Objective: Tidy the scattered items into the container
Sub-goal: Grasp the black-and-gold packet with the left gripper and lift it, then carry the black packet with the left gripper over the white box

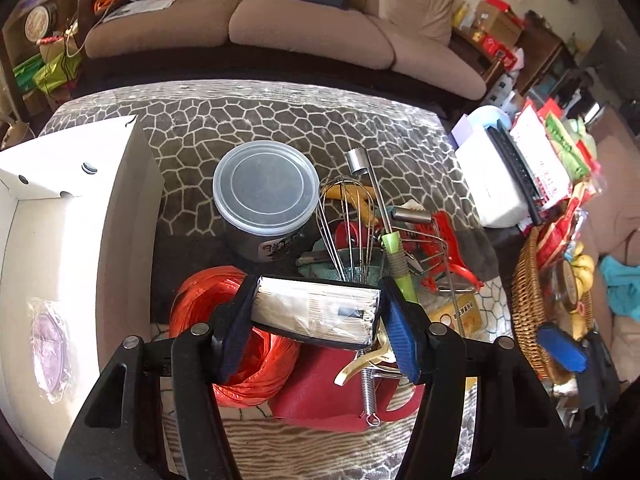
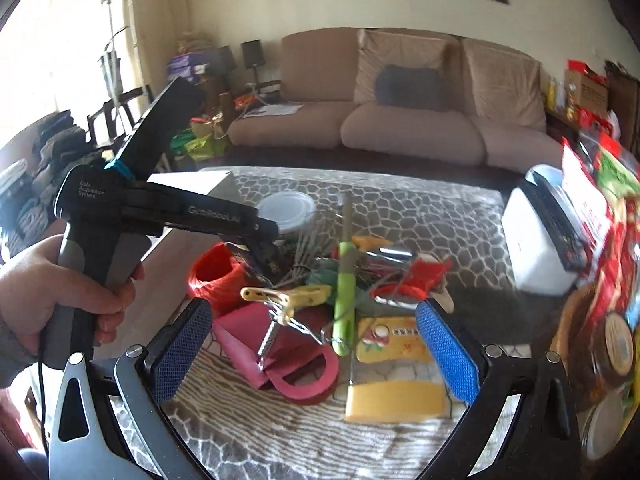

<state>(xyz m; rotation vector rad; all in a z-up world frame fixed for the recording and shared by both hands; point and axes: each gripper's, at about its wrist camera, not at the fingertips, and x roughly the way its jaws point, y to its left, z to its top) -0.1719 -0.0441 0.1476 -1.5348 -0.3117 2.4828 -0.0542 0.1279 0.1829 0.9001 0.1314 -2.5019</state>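
Two blue pads of the left gripper [image 1: 316,316] pinched a flat clear-wrapped packet [image 1: 316,312] by its ends, long axis crosswise between them; the white container [image 1: 72,240] lay at frame left, nearer this hand. Right gripper [image 2: 316,350] gaped wide, empty
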